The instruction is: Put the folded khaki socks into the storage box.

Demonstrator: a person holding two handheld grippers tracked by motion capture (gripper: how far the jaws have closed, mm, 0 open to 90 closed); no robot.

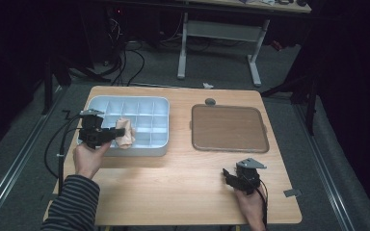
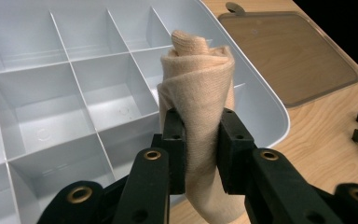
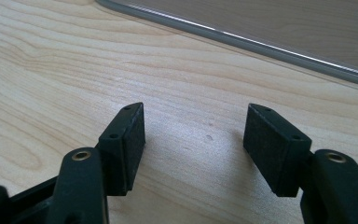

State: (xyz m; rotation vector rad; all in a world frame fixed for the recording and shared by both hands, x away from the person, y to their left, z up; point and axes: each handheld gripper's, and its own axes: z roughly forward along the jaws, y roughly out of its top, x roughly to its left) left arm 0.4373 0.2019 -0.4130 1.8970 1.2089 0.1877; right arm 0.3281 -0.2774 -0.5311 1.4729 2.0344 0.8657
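Over the tray's near right corner: my left gripper has its jaws pinched on a rolled beige cloth; the pads press into its sides, the roll upright and its top poking above them
Cloth position: from the high view the cloth hangs above the tray's lower right cells, near the front wall; I cannot tell whether its bottom end touches a cell floor
Right gripper: my right gripper rests low over bare table, jaws standing wide apart with nothing between them; well apart from the tray
Progress: I judge the pick-up done and the carry nearly done; lowering the roll into a cell and letting go are left
Tray: the white compartment tray is a grid of cells; every cell I can see is bare, no other item in any
Lid: the brown flat lid lies on the table right of the tray, off and apart from it; I reckon closing comes later
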